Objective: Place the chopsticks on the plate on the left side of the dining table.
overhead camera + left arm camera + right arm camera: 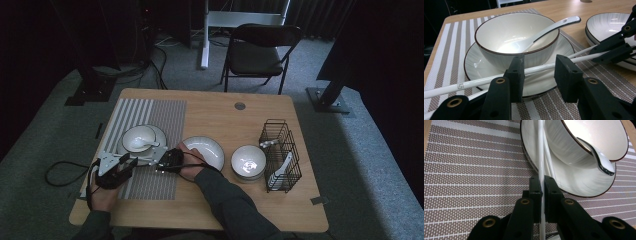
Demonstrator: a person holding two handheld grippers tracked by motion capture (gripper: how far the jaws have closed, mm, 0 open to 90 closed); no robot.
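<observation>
Chopsticks (540, 157) clamped in right gripper (542, 185); left gripper (537, 72) wide around them. Next, probably: lay beside bowl (516, 40) on placemat (474, 170).

Wooden bench (210, 205), rounded corners, grommet hole (240, 106) near far edge. Striped mat (150, 115) on left half; plate (159, 134) on mat. Second plate (212, 148) at centre, directly on wood. Stacked bowls (248, 161) right of it, just beside wire rack (280, 155) near right edge. Tape (320, 200) at near right corner.
</observation>
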